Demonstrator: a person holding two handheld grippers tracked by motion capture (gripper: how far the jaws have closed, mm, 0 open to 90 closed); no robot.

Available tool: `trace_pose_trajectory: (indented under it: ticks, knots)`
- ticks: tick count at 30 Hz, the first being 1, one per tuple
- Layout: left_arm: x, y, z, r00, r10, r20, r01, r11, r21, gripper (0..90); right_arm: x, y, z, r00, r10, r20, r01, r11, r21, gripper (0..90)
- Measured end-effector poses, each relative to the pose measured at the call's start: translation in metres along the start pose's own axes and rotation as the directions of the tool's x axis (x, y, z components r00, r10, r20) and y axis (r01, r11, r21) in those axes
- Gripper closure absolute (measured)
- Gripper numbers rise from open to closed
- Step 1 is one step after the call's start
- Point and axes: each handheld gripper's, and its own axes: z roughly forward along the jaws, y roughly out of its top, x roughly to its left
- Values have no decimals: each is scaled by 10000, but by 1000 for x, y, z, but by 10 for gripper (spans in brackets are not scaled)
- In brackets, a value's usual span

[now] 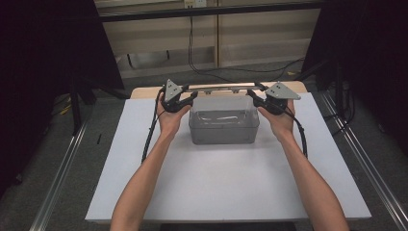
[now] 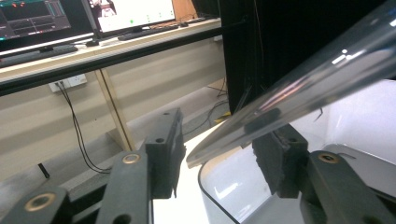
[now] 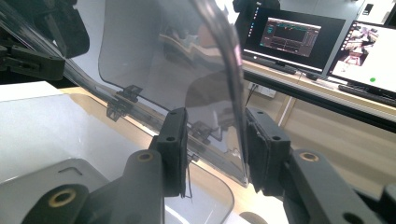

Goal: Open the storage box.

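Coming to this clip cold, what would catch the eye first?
The clear plastic hinged lid, swung up above the far rim of the clear rectangular plastic box in the middle of the white table top. The left tongs and the right tongs flank its two ends. In the right gripper view the lid's edge stands between the black jaws; whether they press on it is unclear.

Both forearms reach in from six o'clock toward twelve; left gripper (image 1: pixel 191 98) at ten o'clock, jaws parted — pointing to three; right gripper (image 1: pixel 252 96) at two o'clock — jaws part-closed, pointing to nine.
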Motion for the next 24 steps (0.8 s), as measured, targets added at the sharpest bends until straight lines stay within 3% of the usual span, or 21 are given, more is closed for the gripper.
trace_pose_trajectory:
  ticks: [5, 17, 24]
  knots:
    - [-3, 1, 4, 9999, 60, 126, -59, 10000, -64, 615, -1, 1, 1, 9999, 107, 1, -107, 9999, -27, 613]
    - [1, 3, 5, 9997, 149, 185, -147, 9999, -66, 654, -6, 2, 8, 9997, 233, -51, -234, 9996, -172, 596]
    - [2, 4, 5, 9995, 228, 226, -228, 9997, -15, 656, -9, -7, 14, 9990, 439, 44, -438, 9990, -59, 575]
